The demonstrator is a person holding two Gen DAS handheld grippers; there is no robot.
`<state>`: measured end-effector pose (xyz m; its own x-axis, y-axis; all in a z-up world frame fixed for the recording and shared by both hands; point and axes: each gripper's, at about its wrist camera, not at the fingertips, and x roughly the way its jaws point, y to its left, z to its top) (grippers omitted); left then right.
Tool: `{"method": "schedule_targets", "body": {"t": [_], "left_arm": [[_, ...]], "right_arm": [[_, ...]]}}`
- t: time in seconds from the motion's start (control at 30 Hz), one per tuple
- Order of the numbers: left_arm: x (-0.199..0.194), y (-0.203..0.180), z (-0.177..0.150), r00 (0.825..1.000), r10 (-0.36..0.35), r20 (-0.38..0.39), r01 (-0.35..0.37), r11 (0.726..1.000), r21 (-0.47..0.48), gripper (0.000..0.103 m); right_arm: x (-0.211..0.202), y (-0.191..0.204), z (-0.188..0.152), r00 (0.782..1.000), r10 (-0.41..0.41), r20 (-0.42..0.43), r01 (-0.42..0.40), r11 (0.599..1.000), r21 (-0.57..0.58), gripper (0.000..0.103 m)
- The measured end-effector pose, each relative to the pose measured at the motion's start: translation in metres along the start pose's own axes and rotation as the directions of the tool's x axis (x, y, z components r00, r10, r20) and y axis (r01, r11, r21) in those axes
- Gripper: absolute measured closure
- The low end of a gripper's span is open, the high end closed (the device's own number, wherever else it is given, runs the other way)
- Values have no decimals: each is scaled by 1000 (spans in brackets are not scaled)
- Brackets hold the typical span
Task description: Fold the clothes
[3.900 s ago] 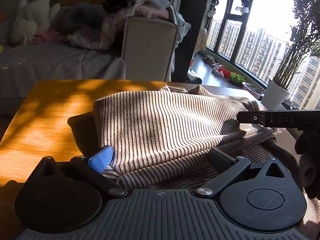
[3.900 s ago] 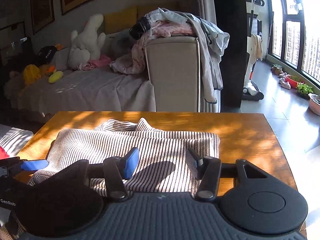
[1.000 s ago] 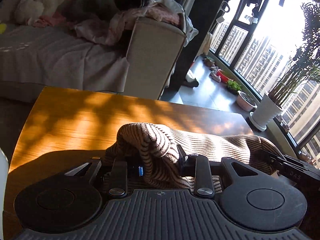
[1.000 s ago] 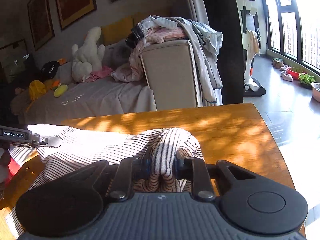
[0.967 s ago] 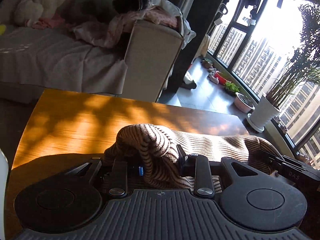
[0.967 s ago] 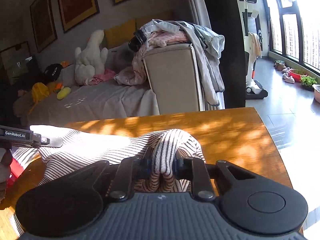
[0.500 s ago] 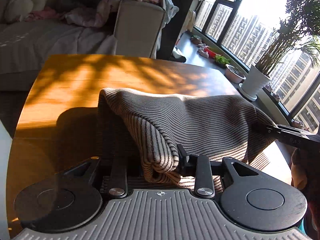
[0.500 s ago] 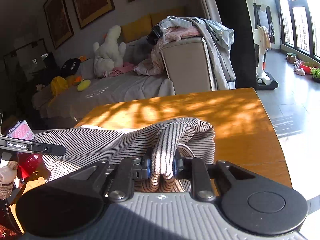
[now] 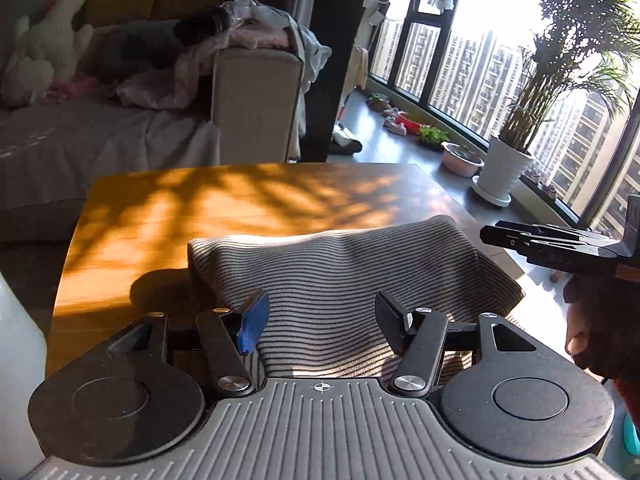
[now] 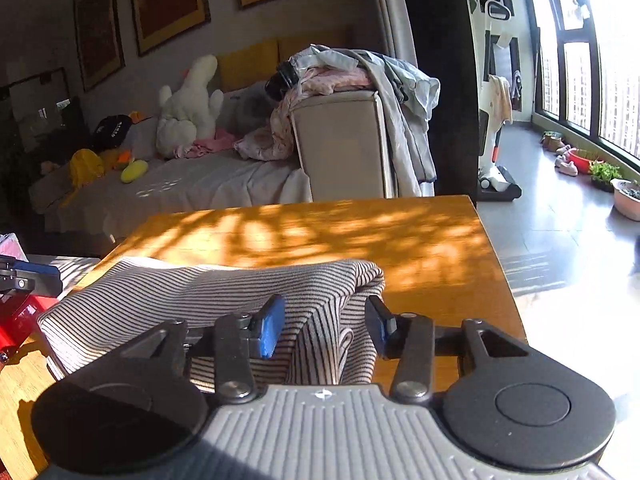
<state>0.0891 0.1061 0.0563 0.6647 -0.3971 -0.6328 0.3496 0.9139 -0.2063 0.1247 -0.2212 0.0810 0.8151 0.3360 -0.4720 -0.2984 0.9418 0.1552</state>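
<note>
While sun dapples leaf shadows across it, orange wooden table (image 9: pixel 168 216) near a cloth-draped sofa (image 10: pixel 192 188); white plush rabbit (image 10: pixel 188 108) on the seat, heap of clothes (image 10: pixel 352 72) over the beige armrest, framed pictures (image 10: pixel 168 0) on the wall. To the right, tall windows, potted palm (image 9: pixel 508 160), grey tiled floor.

Striped knit garment (image 9: pixel 344 272) folded in a soft hump at the table's near edge, thin dark stripes on beige ribbed cloth. Left gripper (image 9: pixel 324 320) jaws opening, blue pad (image 9: pixel 252 324) and black pad apart, cloth lying between but not pinched. Right gripper (image 10: pixel 324 328) jaws also opening, a hanging fold of the garment (image 10: pixel 224 292) between them, just beside the blue pad, not squeezed. Right gripper's black fingers (image 9: pixel 540 240) beside the garment's right corner in the left wrist view, hand (image 9: pixel 584 328) behind.
</note>
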Motion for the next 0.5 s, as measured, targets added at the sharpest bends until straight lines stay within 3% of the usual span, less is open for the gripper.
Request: {"method": "schedule_targets", "body": {"t": [0.17, 0.3, 0.5], "left_arm": [[53, -6, -13, 990, -57, -129, 54, 998, -29, 42], [78, 0, -4, 993, -66, -98, 64, 998, -16, 38], [113, 14, 21, 996, -67, -52, 67, 998, -13, 36]], "right_arm": [[27, 11, 17, 998, 64, -21, -65, 997, -39, 59], [71, 10, 4, 992, 16, -128, -27, 996, -80, 58], [60, -1, -17, 994, -4, -109, -4, 997, -76, 55]]}}
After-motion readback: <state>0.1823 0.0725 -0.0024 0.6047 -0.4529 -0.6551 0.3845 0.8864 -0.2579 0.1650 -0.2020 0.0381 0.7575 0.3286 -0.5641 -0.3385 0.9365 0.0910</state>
